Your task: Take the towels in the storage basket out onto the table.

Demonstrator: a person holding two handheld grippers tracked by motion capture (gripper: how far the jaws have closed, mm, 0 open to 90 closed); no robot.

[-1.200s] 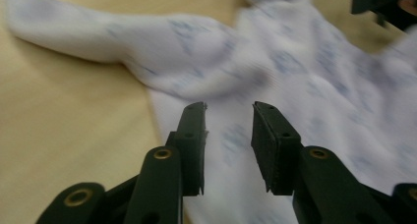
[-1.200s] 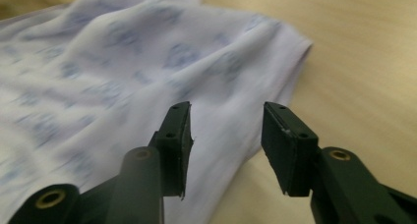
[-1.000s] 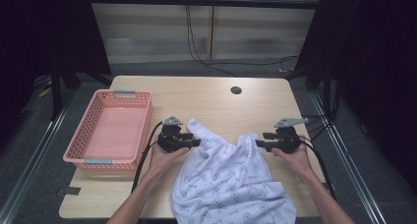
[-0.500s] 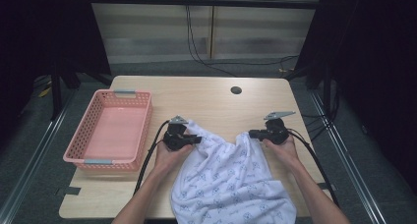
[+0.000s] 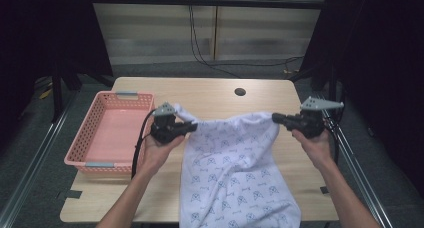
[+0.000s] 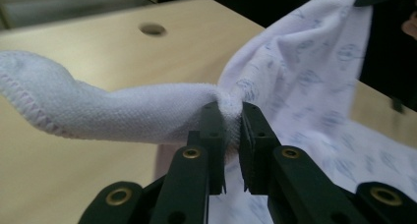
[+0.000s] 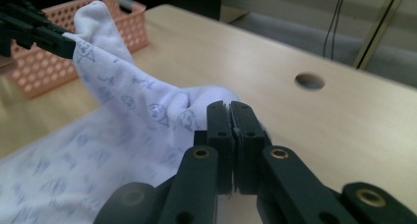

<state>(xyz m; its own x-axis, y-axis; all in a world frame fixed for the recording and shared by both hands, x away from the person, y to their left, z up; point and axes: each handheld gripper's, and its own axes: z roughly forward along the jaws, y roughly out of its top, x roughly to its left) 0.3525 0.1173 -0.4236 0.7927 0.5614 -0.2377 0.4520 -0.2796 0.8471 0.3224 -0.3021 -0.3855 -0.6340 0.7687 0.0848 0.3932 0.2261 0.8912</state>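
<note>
A white cloth (image 5: 235, 173) printed with small blue figures hangs by its two upper corners, its lower part lying over the table's front edge. My left gripper (image 5: 192, 126) is shut on the left corner. Its jaws have just been closing, and in the left gripper view (image 6: 230, 111) the bunched hem (image 6: 123, 116) is squeezed between the pads. My right gripper (image 5: 276, 118) is shut on the right corner, and the right gripper view (image 7: 229, 108) shows fabric (image 7: 137, 111) pinched thin between its jaws. The top edge sags between the two grippers above the tabletop.
An empty pink plastic basket (image 5: 107, 133) stands at the table's left side, close to my left hand. The wooden table (image 5: 215, 90) has a round hole (image 5: 240, 92) near its back edge. Dark floor and cables lie beyond it.
Both grippers have closed on the cloth's upper corners and risen off the table. The cloth's top edge is now lifted and spread between them.
</note>
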